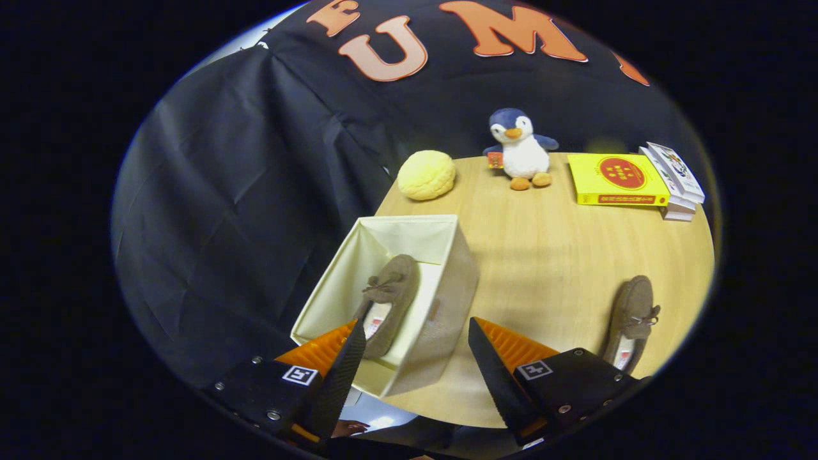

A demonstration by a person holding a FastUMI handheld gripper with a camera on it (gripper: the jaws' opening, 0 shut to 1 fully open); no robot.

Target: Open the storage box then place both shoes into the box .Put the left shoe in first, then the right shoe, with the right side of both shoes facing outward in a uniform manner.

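A light wood-grain table (543, 255) carries everything here, and dark creased cloth (211, 211) hangs as the wall behind it and off toward nine o'clock. The gripper (415, 358) hovers above the near edge with its fingers spread wide apart, grasping nothing.

Between the fingers and reaching toward eleven o'clock sits the open cream storage box (447, 287), at the table's nine-o'clock edge. One brown shoe (390, 300) lies inside it, toe pointing away toward twelve, heel close to the left finger. The other brown shoe (632, 313) rests on the bare table at about three o'clock of the fingers, well apart from the box.

Far beyond, at twelve o'clock, stand a yellow bun-shaped cushion (426, 174), a plush penguin (521, 150) and, toward one o'clock, a yellow book (615, 180) beside a stack of books (676, 179).
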